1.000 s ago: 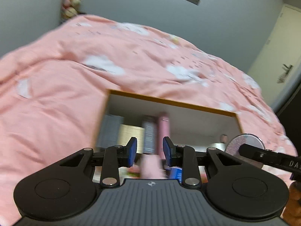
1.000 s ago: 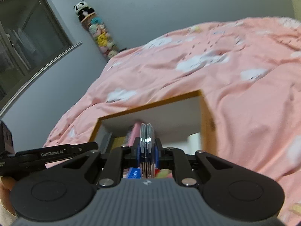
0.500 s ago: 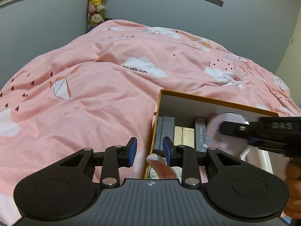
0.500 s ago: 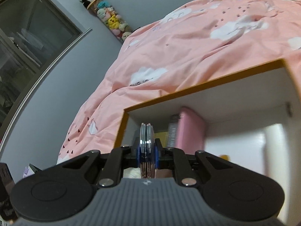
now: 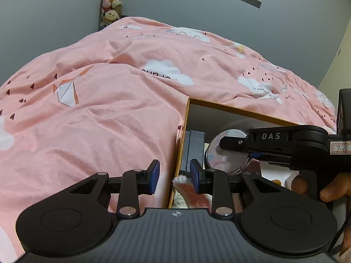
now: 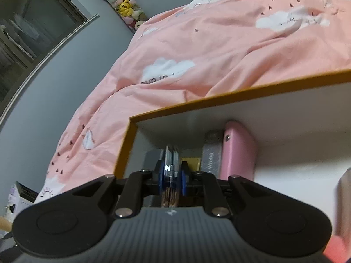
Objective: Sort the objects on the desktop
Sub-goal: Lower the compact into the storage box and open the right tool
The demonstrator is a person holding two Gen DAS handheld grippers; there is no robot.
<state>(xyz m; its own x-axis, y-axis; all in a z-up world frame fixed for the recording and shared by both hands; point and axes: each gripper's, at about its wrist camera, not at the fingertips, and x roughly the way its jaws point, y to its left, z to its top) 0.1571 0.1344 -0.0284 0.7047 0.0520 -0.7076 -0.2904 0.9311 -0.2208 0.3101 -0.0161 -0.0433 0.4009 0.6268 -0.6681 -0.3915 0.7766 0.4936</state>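
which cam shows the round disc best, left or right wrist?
Left wrist. The round disc shows its full face there, between the right gripper fingers over the box. The right wrist view sees it only edge-on, jaws opening.

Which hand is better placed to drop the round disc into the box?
Right. Its gripper has the round disc between its opening jaws, over the box. The left gripper is empty, straddling the box's wall.
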